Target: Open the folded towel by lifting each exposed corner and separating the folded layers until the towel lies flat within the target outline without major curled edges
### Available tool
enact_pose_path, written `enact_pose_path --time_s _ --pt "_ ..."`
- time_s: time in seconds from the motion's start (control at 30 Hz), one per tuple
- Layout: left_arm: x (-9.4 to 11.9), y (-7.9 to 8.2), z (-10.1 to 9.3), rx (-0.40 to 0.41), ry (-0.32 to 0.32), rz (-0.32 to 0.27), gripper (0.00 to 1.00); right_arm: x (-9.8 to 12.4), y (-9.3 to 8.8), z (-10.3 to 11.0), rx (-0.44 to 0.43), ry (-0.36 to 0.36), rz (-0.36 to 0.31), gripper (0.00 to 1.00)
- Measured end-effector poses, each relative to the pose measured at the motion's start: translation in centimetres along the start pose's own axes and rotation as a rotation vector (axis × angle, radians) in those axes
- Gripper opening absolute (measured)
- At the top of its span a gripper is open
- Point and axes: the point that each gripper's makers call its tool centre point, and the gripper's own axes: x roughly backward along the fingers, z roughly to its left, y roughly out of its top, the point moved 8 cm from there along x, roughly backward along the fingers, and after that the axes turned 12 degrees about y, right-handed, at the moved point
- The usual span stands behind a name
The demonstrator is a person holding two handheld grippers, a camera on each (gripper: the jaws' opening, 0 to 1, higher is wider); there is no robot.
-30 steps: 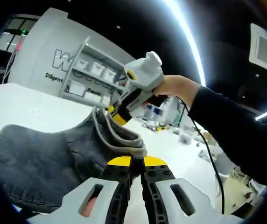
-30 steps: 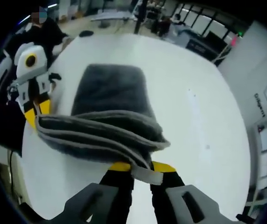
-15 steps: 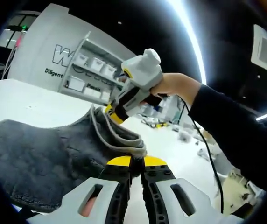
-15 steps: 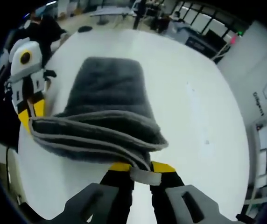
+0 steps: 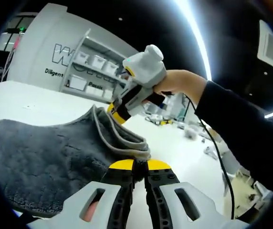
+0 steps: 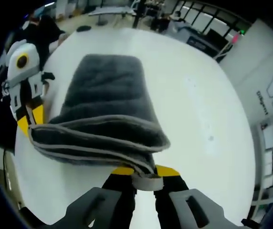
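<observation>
Towel (image 6: 103, 109) is pinched by both claws, left (image 5: 140, 166) and right (image 6: 143, 171); layers may be lifted together unseparated.

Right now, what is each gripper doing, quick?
Left gripper: closed on the towel edge.
Right gripper: closed on the towel's opposite corner, lifted off the table.

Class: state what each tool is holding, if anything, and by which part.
Both hold the grey towel: the left tool grips one corner of its raised edge, the right tool the other corner.
</observation>
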Motion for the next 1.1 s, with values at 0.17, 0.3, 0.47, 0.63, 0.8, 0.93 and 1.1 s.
enact_pose_path --time_s 0.17,0.3,0.47,0.63,0.8,0.93,1.1 --pt "-0.4 -0.6 0.0 0.006 0.002 0.021 0.06 0.0 -0.9 -0.4 -0.015 -0.030 -0.003 0.05" --pt "-0.6 -0.9 0.0 0.004 0.003 0.031 0.06 0.0 -1.7 -0.7 -0.035 -0.026 -0.011 0.05" --pt "-0.8 -1.1 0.0 0.001 0.003 0.039 0.06 -0.4 -2.5 -0.7 -0.053 -0.032 -0.010 0.05" --pt "-1.1 -1.4 -0.1 -0.005 0.005 0.047 0.06 -0.5 -3.0 -0.7 -0.058 -0.035 -0.005 0.05" --pt "-1.4 -1.7 -0.1 -0.007 0.007 0.057 0.07 -0.5 -3.5 -0.8 -0.069 -0.044 -0.001 0.05" --pt "-1.6 -2.0 -0.2 -0.012 0.008 0.065 0.07 -0.3 -4.0 -0.8 -0.079 -0.054 0.001 0.05" --pt "-1.9 -2.5 -0.5 -0.014 0.008 0.081 0.10 -0.1 -4.2 -0.6 -0.082 -0.069 -0.013 0.05"
